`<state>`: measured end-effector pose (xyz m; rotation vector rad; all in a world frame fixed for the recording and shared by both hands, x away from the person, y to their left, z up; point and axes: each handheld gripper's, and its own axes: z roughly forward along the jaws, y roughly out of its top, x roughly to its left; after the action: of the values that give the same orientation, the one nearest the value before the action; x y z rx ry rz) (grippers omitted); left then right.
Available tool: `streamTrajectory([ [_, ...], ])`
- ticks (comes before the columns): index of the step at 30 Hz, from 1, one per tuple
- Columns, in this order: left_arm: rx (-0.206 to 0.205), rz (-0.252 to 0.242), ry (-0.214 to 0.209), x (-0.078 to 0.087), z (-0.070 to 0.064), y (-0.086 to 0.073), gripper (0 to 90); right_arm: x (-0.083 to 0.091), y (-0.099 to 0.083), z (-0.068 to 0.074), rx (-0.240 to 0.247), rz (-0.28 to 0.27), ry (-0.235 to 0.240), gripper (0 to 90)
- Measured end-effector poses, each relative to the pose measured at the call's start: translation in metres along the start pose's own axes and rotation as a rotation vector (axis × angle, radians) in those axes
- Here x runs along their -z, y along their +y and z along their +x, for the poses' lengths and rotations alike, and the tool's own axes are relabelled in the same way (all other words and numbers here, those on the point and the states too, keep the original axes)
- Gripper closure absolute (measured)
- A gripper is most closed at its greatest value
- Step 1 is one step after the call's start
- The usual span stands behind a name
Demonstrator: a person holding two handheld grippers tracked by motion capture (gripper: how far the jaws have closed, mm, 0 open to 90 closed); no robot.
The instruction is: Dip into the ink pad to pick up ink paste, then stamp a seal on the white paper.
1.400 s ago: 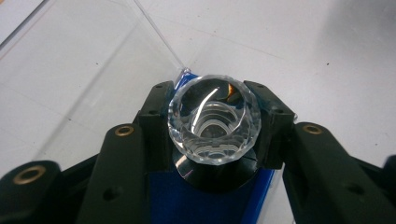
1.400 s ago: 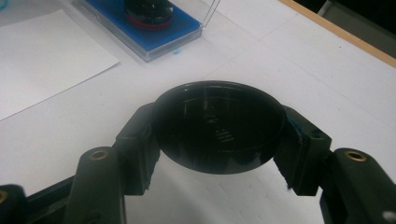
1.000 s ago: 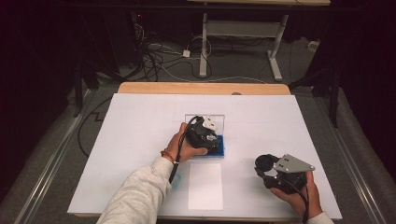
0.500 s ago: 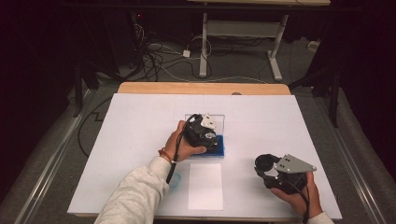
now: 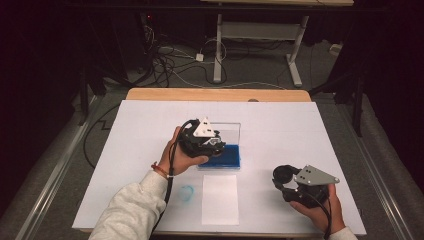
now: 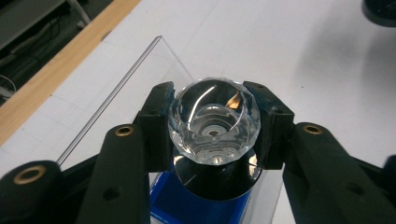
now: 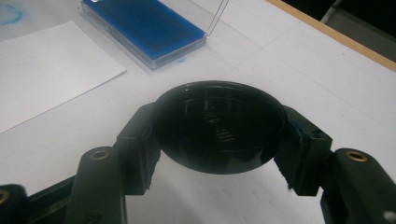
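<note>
- The stamp (image 6: 214, 123), with its clear faceted knob and black round base, is clamped between the 2 jaws of the left gripper (image 5: 204, 141), which are closed against the knob's sides. It hangs directly over the blue ink pad (image 5: 222, 157); in the left gripper view the base looks just above the pad or barely touching it, and I cannot tell which.
- Compared with 1 second ago, the left gripper sits a little farther left and nearer the person, and its grey plate now faces up. I judge that the stamp is coming up off the ink, so the inking step looks about done.
- The likely next target is the white paper sheet (image 5: 219, 198), lying just in front of the pad and blank.
- The ink pad sits in a shallow clear case (image 7: 154, 60) whose transparent lid (image 6: 112, 88) stands open on the far side. The tray holds nothing but the blue pad.
- The right gripper (image 5: 290, 180) rests near the table's front right, unmoved over the last second. Its jaws are partly closed around a black round cap (image 7: 219, 126), held by the rim, hollow side up and empty.
- A faint blue smudge (image 5: 187, 192) marks the white table cover (image 5: 320, 130) left of the sheet.
</note>
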<state>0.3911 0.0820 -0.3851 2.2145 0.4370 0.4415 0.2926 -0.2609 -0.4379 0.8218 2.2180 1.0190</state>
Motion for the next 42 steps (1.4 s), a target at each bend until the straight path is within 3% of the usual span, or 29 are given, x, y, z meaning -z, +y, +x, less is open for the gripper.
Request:
streamTrajectory([
  [20,-0.017,-0.014,-0.001,0.044,-0.007,-0.024,54.6,0.0,0.003,0.001,0.012,-0.003,0.008,38.9],
  [33,0.016,-0.024,0.019,0.071,-0.002,-0.04,54.6,-0.002,0.004,0.003,0.018,0.005,0.005,38.9],
  [42,0.02,-0.013,0.024,0.078,-0.004,-0.046,54.6,-0.003,0.003,0.001,0.02,0.008,0.002,38.8],
])
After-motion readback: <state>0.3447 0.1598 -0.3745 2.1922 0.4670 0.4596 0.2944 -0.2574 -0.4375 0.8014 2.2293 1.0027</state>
